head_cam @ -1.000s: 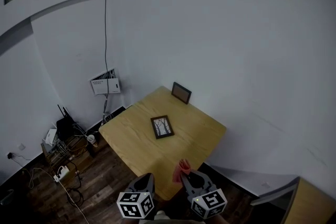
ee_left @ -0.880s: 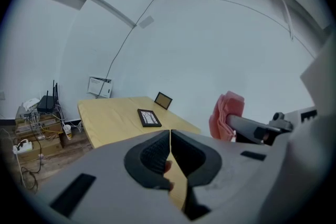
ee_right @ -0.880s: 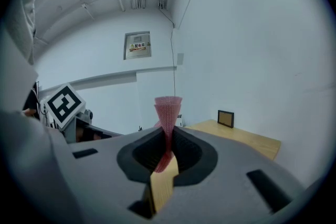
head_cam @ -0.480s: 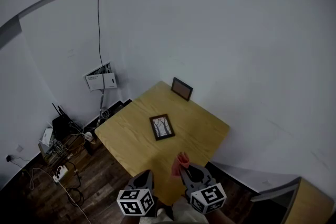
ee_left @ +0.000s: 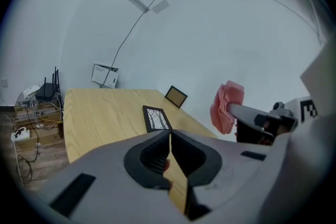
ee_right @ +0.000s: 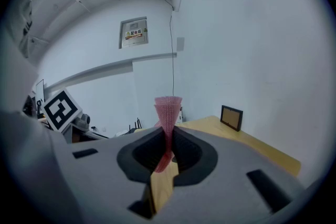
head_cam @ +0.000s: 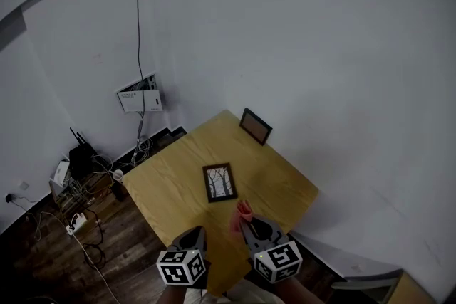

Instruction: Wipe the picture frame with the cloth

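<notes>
A dark picture frame (head_cam: 219,182) with a tree print lies flat near the middle of the wooden table (head_cam: 178,174); it also shows in the left gripper view as the flat frame (ee_left: 157,118). My right gripper (head_cam: 244,219) is shut on a pink cloth (head_cam: 241,216), which sticks up between its jaws as the cloth (ee_right: 167,113). It hovers at the table's near edge, short of the frame. My left gripper (head_cam: 198,235) is beside it on the left, shut and empty, its jaws pressed together (ee_left: 170,136).
A second small frame (head_cam: 256,126) stands upright at the table's far edge by the wall. Cables, a router and a power strip (head_cam: 75,223) lie on the floor to the left. A white box (head_cam: 139,97) hangs on the wall.
Both grippers have come forward toward the table, and the cloth now hangs over its near edge. The table and frames look closer and shifted slightly in the head view.
</notes>
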### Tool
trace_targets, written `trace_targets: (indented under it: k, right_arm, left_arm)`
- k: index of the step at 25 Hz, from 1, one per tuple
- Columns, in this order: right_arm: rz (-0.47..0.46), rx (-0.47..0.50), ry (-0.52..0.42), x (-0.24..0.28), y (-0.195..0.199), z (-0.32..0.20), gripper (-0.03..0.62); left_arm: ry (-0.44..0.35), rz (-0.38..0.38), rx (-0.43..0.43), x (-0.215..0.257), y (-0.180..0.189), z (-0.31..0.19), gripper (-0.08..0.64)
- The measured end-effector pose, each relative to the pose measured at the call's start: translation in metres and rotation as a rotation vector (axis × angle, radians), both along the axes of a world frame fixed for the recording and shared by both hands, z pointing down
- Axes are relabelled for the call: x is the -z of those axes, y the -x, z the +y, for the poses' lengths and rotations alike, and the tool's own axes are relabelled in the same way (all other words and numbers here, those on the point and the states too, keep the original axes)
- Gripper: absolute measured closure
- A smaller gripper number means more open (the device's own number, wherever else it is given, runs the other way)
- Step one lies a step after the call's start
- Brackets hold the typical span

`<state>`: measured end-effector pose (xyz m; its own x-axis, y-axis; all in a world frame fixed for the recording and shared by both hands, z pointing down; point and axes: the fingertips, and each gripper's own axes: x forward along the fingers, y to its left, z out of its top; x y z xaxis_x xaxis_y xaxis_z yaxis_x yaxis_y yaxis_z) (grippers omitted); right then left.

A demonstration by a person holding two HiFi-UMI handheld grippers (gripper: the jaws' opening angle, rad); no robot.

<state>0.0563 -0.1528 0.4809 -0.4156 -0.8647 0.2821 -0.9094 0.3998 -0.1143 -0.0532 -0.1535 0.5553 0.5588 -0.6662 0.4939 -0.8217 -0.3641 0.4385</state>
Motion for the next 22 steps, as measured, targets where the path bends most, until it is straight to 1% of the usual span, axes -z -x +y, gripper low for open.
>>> trace_targets:
  k: [4, 10, 16, 17, 18, 19, 22]
  right_arm:
    - [0.017, 0.055, 0.030, -0.018, -0.007, -0.037, 0.574]
    - [0.029, 0.116, 0.080, -0.048, -0.011, -0.085, 0.574]
    - [0.040, 0.159, 0.122, -0.078, -0.008, -0.126, 0.574]
    - [0.040, 0.166, 0.129, -0.083, -0.007, -0.133, 0.574]
    - [0.042, 0.173, 0.135, -0.088, -0.006, -0.139, 0.574]
    - [0.046, 0.180, 0.140, -0.093, -0.006, -0.146, 0.574]
    - [0.060, 0.204, 0.158, -0.106, -0.002, -0.163, 0.574]
  left_arm:
    - [0.035, -0.016, 0.036, -0.020, -0.012, -0.028, 0.554]
    - [0.091, -0.056, 0.044, -0.053, -0.029, -0.064, 0.552]
    - [0.159, -0.059, 0.067, -0.086, -0.040, -0.096, 0.547]
    - [0.172, -0.052, 0.066, -0.091, -0.042, -0.100, 0.503]
    - [0.185, -0.043, 0.064, -0.097, -0.045, -0.104, 0.419]
    - [0.195, -0.037, 0.066, -0.102, -0.047, -0.108, 0.394]
    - [0.214, -0.056, 0.087, -0.113, -0.048, -0.120, 0.393]
